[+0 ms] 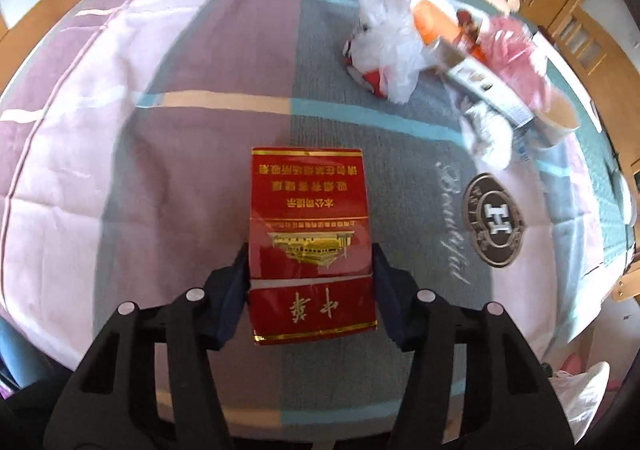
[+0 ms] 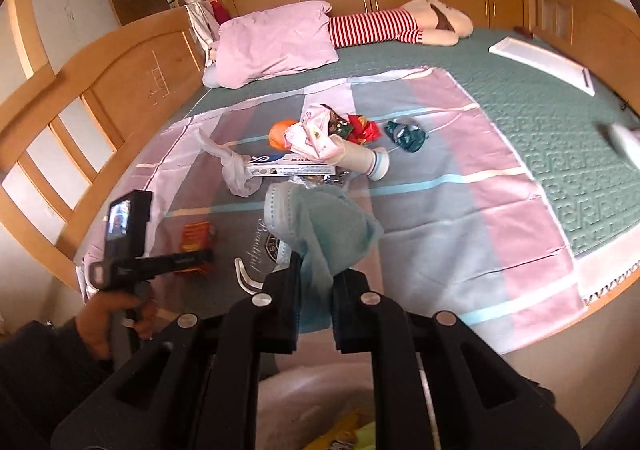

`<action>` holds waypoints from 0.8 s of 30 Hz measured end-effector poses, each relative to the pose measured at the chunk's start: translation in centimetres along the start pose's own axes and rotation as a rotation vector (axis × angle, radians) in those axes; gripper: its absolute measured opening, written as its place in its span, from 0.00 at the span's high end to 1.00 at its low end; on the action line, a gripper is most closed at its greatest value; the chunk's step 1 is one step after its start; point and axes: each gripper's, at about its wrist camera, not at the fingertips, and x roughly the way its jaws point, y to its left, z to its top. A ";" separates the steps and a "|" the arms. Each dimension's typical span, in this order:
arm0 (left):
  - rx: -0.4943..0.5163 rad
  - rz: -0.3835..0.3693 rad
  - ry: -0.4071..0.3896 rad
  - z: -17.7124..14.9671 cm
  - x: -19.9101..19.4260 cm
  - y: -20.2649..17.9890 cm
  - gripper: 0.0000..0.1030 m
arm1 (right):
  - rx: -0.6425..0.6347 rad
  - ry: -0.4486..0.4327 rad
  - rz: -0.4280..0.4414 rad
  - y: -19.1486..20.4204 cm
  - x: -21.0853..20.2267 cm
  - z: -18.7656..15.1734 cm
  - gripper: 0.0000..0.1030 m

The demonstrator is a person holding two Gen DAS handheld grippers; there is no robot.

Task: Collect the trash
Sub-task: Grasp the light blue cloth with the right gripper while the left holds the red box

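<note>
Collecting is underway but mostly still ahead, I'd say. The right gripper (image 2: 314, 282) has its fingers clamped tight on a light blue face mask (image 2: 320, 222), lifted clear of the bed (image 2: 560, 138) near its foot edge. Below it, at the bottom of the right wrist view, there's something pale with bits of yellow in it. That could be the trash bag or bin, but I can't tell for sure.

The left gripper (image 1: 310, 282) has its fingers set narrow around a red cigarette pack (image 1: 310, 238). The pack sits between them with the pads right against its sides; it looks gripped, though I can't tell if it's off the sheet (image 1: 120, 110) yet. It's on the striped sheet toward the foot of the bed, on the headboard side.

Still left in the middle of the sheet is a whole heap:
- a white plastic bag (image 1: 390, 46)
- an orange bottle (image 2: 280, 134)
- a long white box (image 2: 288, 166)
- a paper cup (image 2: 366, 160)
- red wrappers (image 2: 362, 128)
- a dark green wrapper (image 2: 406, 134)
- a crumpled pink bag (image 2: 316, 134)

So two pieces are in hand and the pile hasn't been cleared.
</note>
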 end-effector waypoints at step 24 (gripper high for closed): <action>0.209 0.060 -0.563 -8.1 -27.3 -5.8 0.44 | -0.134 -0.142 -0.056 3.9 -7.7 -0.1 0.87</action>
